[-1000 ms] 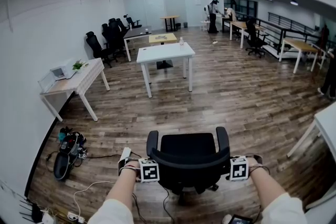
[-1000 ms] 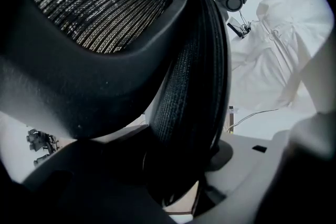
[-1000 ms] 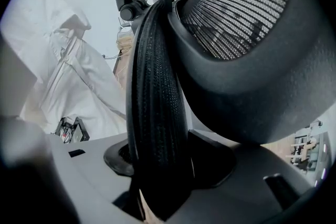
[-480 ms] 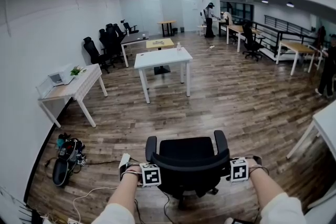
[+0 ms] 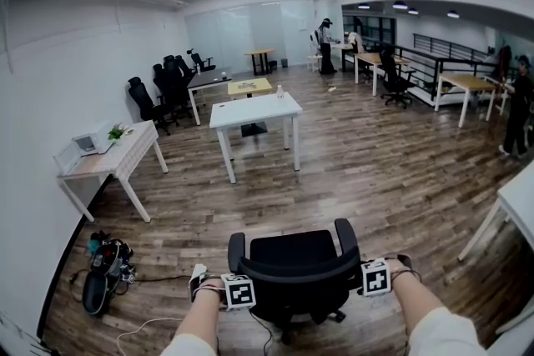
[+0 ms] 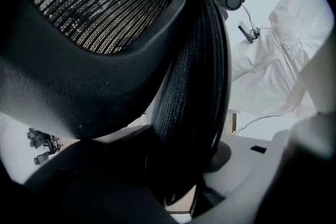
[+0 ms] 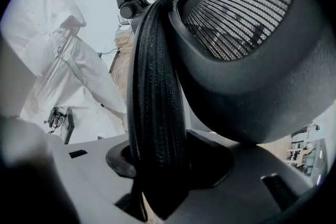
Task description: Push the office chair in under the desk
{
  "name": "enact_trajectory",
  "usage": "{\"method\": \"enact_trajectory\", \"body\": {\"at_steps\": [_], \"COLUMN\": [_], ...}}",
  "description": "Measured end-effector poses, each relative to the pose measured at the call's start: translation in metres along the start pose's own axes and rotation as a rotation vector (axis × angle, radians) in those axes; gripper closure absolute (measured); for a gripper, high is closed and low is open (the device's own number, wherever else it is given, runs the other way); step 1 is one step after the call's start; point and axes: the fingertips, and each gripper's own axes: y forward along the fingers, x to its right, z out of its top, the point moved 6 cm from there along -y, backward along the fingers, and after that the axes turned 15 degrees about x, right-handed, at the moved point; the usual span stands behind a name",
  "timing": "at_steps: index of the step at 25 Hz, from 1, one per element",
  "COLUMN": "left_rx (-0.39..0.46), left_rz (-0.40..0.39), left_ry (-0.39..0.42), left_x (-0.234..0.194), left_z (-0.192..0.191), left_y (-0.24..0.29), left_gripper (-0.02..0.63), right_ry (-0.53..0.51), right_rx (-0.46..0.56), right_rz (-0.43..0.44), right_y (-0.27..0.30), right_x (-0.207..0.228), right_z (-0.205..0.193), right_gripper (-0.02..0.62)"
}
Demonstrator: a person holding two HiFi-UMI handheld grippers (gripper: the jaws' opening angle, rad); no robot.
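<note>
A potted plant and a white machine share a side table at the left wall. Black gear lies on the plank floor. Spare black chairs cluster beyond, and a person stands far back.

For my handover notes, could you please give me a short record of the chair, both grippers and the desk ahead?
office chair: upright on wooden floor, backrest toward the person
left gripper: jaws have just been closing, pressed on backrest's left edge
right gripper: likewise, on backrest's right edge
white desk: ahead, well apart from the chair
</note>
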Motion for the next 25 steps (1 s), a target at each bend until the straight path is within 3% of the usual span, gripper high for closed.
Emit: {"method": "enact_trajectory", "body": {"at_steps": [17,25], "left_rx": [-0.014,-0.013], "left_rz": [0.010,0.013], "left_ry": [-0.021,-0.041], "left_x": [-0.059,-0.100], "left_z": [0.005,0.016], "left_y": [0.003,0.011], "left_gripper": [0.408,0.405], "right_ry": [-0.018,-0.052], "right_rx": [0.000,0.022], "right_rz": [0.013,0.000], "right_y": [0.007,0.010], "right_x": [0.066,0.117], "right_z": [-0.004,-0.008], "right_gripper": [0.394,0.394]}}
